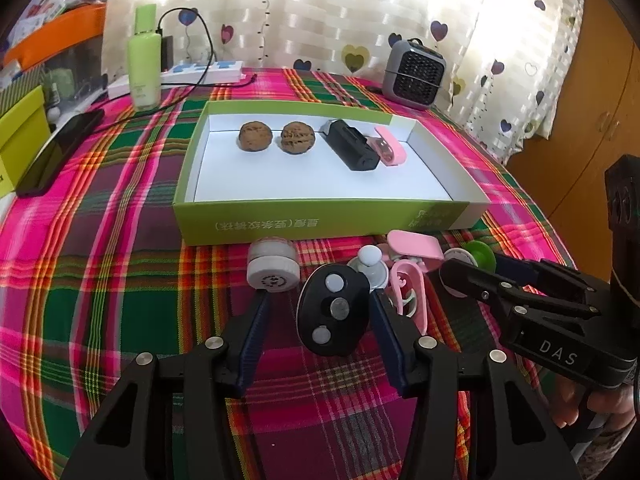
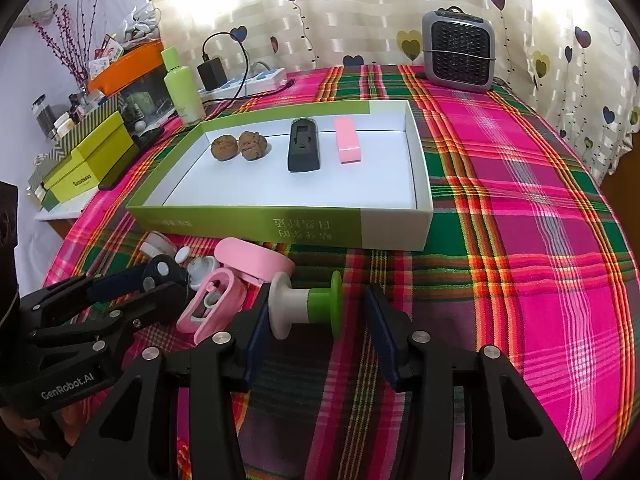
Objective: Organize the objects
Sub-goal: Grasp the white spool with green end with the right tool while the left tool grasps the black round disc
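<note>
We list first our left gripper (image 1: 316,316), jaws spread around a black oval disc with three pale buttons (image 1: 334,309); the right-hand pad looks close against its edge, the other stands apart, so no firm pinch is evident. Our right gripper (image 2: 316,312) is likewise spread around a white-and-green plastic spool (image 2: 306,306) lying on its side, one pad at the white flange and the other clear of the green end. Just beside these, on the pink-and-green plaid tablecloth (image 2: 520,240), lie a pink open clamshell case (image 2: 224,288), a small white knob-shaped piece (image 1: 370,266) and a round grey-white lidded pot (image 1: 273,265). Beyond them stands the shallow green-walled cardboard box with white floor (image 1: 320,220), already holding two brown walnuts (image 1: 276,137), a black rectangular device (image 1: 352,145) and a pink oblong case (image 2: 347,140) in one row. We judge the sorting under half done: four items boxed, about five left outside. Hard to make out: what sits within the clamshell, and whether smaller pieces hide behind it.
</note>
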`<state>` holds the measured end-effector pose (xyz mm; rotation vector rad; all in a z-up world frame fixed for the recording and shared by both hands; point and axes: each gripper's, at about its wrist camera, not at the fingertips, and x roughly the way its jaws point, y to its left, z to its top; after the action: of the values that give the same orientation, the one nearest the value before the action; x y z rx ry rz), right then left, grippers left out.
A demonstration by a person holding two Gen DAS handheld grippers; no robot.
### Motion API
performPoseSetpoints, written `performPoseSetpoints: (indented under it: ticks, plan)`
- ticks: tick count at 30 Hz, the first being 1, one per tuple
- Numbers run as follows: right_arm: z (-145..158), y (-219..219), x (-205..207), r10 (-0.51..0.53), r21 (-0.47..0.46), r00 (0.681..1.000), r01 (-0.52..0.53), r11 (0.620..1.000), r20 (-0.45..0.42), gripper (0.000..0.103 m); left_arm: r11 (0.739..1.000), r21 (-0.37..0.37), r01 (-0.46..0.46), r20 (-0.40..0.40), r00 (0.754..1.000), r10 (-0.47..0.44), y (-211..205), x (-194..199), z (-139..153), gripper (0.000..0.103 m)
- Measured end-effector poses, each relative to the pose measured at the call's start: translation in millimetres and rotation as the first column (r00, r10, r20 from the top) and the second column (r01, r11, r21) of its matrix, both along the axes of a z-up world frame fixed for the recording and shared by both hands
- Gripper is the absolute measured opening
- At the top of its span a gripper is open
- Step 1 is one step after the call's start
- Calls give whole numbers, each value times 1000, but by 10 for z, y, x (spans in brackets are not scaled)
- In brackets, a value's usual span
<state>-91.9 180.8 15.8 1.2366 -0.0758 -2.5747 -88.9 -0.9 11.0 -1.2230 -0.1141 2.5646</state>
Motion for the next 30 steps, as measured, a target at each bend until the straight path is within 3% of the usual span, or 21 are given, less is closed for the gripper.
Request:
performPoseSetpoints:
  ticks: [3,13,30]
  plan:
    - [6,-21,11,9,0,1000,-9,1000,-6,40,1000,2,-9,1,1000,9,-15,-5,-5,37]
    - [0,-30,13,15,-5,1000,-15,1000,-9,35,1000,9,-15,-5,1000,15,-23,9,6,25]
    - [17,-14,44,2,9,1000,-2,1000,-22,34,1000,11,-18,-11,1000,18,-49,14,23,23]
